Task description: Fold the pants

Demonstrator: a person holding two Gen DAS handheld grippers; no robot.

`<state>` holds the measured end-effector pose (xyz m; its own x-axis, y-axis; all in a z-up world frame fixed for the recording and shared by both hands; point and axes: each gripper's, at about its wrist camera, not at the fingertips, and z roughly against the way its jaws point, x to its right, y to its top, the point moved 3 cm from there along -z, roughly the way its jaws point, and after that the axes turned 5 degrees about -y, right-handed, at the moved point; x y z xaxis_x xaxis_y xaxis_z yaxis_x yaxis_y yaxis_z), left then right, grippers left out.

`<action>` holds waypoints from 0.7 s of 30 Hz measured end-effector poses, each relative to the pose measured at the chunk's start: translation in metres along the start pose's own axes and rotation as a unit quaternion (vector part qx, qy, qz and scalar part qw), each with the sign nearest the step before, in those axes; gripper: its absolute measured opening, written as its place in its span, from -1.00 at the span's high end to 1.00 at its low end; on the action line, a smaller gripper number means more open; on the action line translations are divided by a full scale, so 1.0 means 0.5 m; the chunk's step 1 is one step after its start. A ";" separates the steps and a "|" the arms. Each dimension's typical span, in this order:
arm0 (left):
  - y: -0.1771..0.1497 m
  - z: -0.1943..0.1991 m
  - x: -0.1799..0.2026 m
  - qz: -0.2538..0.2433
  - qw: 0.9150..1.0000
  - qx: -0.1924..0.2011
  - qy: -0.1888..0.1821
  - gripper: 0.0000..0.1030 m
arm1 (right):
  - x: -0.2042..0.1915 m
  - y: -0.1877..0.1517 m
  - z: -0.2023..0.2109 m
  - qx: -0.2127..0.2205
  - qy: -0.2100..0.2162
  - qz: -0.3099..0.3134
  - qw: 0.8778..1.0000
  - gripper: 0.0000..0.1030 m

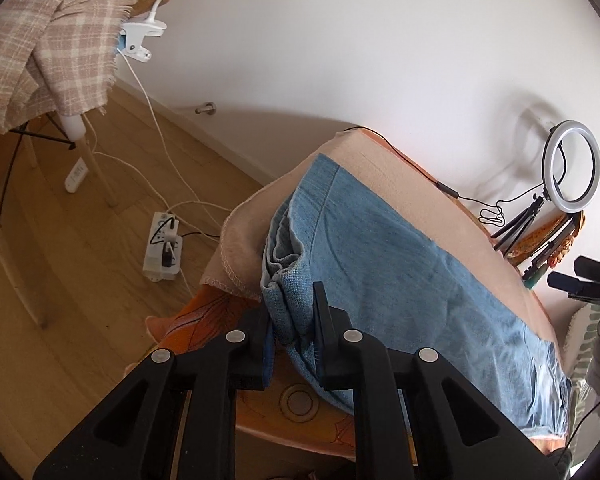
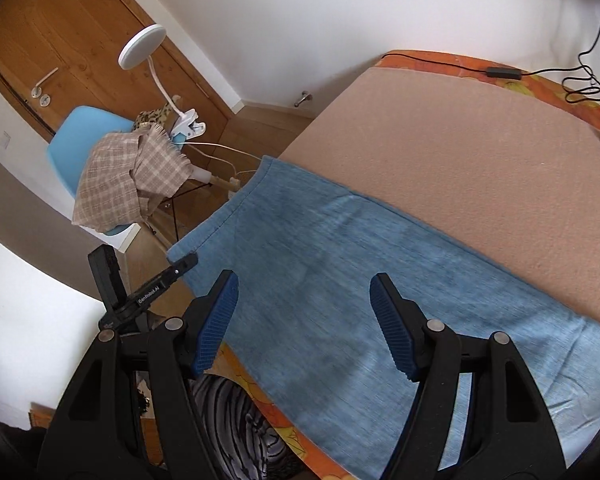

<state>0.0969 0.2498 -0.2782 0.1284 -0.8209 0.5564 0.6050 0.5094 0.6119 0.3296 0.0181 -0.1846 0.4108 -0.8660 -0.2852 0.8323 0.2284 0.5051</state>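
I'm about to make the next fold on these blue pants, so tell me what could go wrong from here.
1. The left gripper pinches only a bunched end of the blue pants, right at the edge of the bed; the layers could slip out or fold unevenly.
2. The right gripper hovers open and holds nothing, so the fabric may drag crooked across the peach blanket.
3. A black cable lies along the blanket's far edge; a wide sweep might snag it.
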 end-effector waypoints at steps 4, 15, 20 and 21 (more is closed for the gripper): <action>-0.008 0.008 0.011 -0.018 1.000 0.020 0.004 0.76 | -0.101 0.045 -0.119 -0.049 0.046 0.005 0.998 -0.38; -0.008 0.016 0.014 -0.031 0.998 0.051 -0.018 0.75 | -0.357 0.047 -0.459 -0.195 -0.030 0.094 0.976 -0.38; -0.013 0.015 0.024 -0.048 0.997 0.058 -0.029 0.75 | -0.343 0.039 -0.513 -0.216 -0.098 0.097 0.967 -0.24; -0.014 0.013 0.026 -0.050 0.997 0.056 -0.032 0.75 | -0.335 0.037 -0.517 -0.220 -0.096 0.087 0.967 -0.02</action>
<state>0.0891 0.2372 -0.2717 0.0194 -0.8526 0.5222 0.5210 0.4544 0.7226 0.3727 0.2823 -0.3380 0.5181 -0.8539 -0.0488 0.8515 0.5096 0.1235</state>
